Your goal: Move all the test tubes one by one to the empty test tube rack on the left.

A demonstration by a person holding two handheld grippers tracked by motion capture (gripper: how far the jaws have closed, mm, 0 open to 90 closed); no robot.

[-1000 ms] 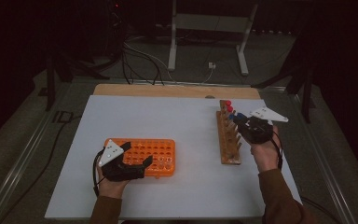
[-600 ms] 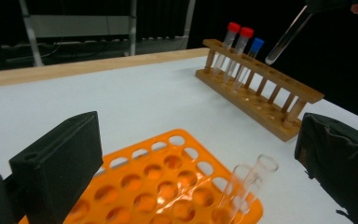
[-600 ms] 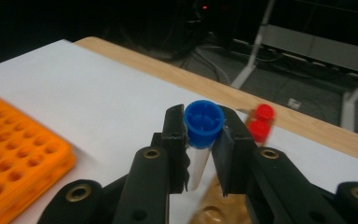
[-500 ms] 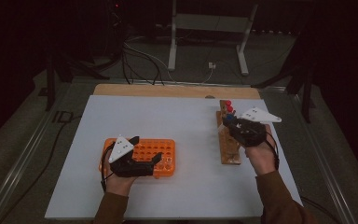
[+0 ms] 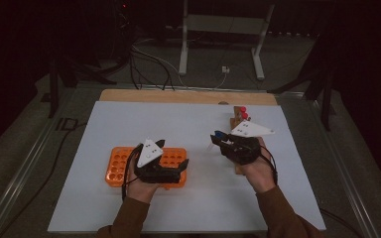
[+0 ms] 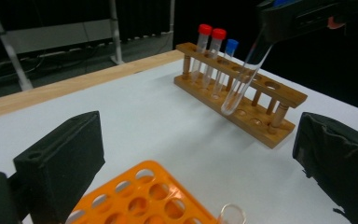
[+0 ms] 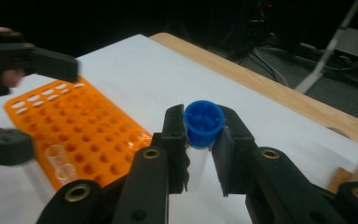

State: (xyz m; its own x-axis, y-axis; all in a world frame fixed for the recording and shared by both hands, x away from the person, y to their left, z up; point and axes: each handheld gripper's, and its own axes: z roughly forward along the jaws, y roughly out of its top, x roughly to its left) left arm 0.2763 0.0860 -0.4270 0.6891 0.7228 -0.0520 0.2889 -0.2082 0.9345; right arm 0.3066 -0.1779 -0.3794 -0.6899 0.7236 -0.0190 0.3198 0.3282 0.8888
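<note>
While the right gripper (image 7: 199,154) clamps a blue-capped tube (image 7: 203,125) at frame centre, the wooden rack (image 6: 242,100) sits upper right. The left gripper (image 6: 200,158) stands open over the orange rack (image 6: 144,198), bottom centre.

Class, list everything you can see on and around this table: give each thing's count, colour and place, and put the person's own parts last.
Orange tube rack: one, orange, left part of the white table cover.
Wooden tube rack: one, brown, right part of the cover.
Red-capped tubes: two, standing in the wooden rack's far end.
Blue-capped tube in rack: one, beside the red ones.
Held blue-capped tube: one, clear, gripped near the cap.
Metal stand: one, grey, floor behind the table.
Left gripper: black, over the orange rack, jaws apart.
Right gripper: black, shut on the held tube.
</note>
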